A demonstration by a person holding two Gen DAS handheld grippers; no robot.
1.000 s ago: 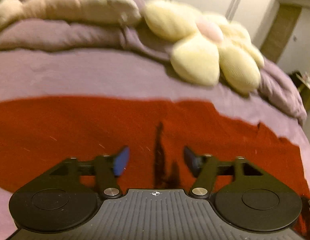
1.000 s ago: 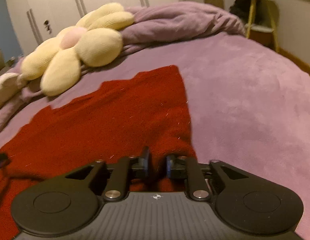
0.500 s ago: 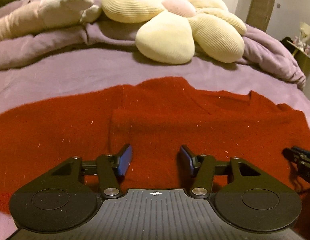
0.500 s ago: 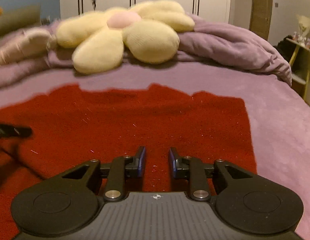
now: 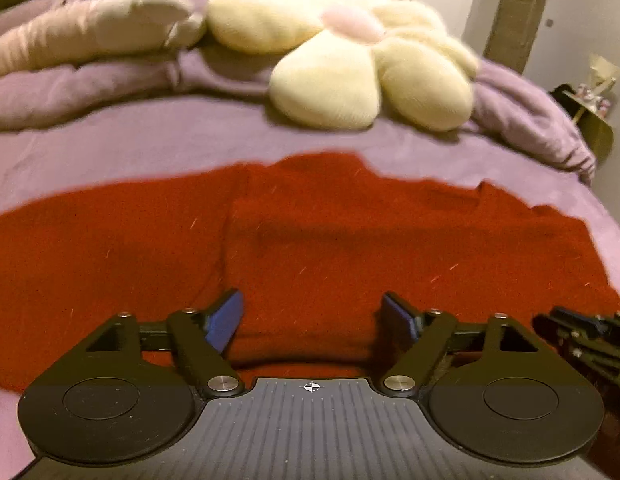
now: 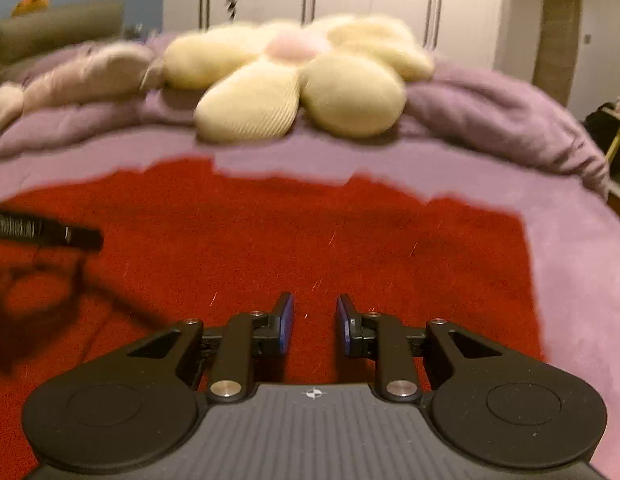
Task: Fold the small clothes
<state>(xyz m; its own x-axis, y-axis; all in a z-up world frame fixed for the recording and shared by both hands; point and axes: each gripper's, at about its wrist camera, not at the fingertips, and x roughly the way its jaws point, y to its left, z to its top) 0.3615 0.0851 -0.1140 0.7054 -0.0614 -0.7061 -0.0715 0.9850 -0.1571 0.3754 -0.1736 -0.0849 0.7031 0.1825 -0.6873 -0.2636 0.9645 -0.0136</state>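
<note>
above the red garment [image 5: 349,248], both grippers level, fingers [image 6: 285,322] apart

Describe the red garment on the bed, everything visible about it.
The red garment is a deep red, fuzzy, knit-looking piece with pale lint flecks. It lies spread flat across the purple blanket, below the flower pillow and not touching it. One layer is folded over another, leaving a straight edge down the middle in the left wrist view. Its far edge is uneven and stepped. Both grippers, left and right, hang over it with jaws open, gripping nothing.
</note>
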